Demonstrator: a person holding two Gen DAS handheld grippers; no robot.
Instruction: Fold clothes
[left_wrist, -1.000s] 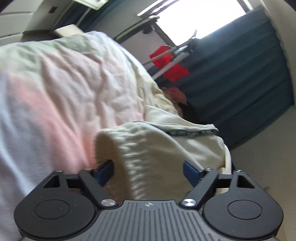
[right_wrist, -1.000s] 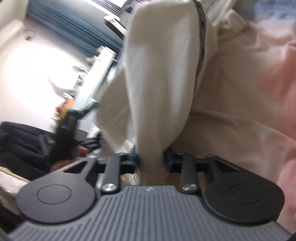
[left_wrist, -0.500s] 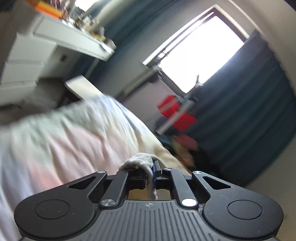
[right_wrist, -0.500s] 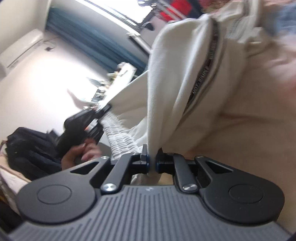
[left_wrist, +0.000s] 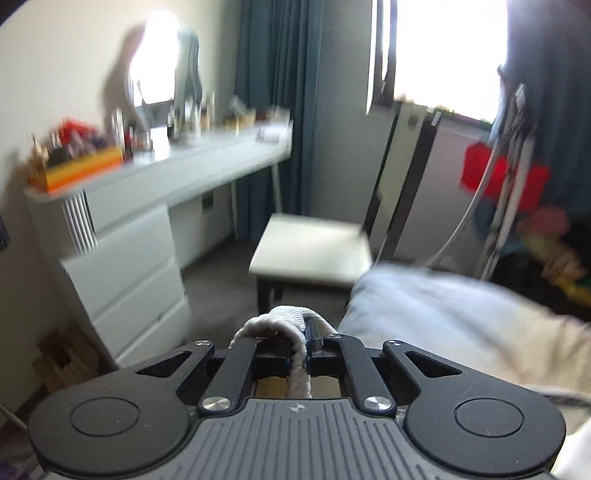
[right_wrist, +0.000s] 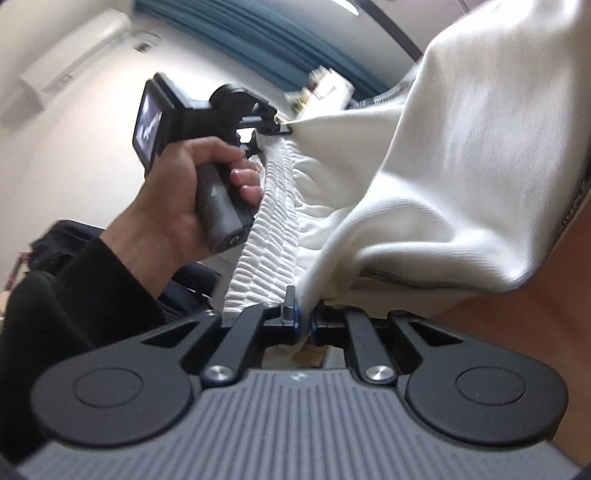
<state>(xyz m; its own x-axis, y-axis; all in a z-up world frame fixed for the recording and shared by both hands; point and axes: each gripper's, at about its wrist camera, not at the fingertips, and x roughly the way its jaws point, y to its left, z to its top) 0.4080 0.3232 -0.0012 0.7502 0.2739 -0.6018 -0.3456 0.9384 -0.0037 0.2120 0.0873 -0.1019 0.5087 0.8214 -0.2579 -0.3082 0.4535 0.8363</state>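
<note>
Now left gripper (left_wrist: 306, 341) has clamped the ribbed waistband (right_wrist: 266, 229) too; right gripper (right_wrist: 304, 323) still pinches it, garment (right_wrist: 461, 155) lifted, ready to spread.

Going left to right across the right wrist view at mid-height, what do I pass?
Black sleeve → hand on the left hand-held gripper → ribbed waistband → cream garment.
</note>
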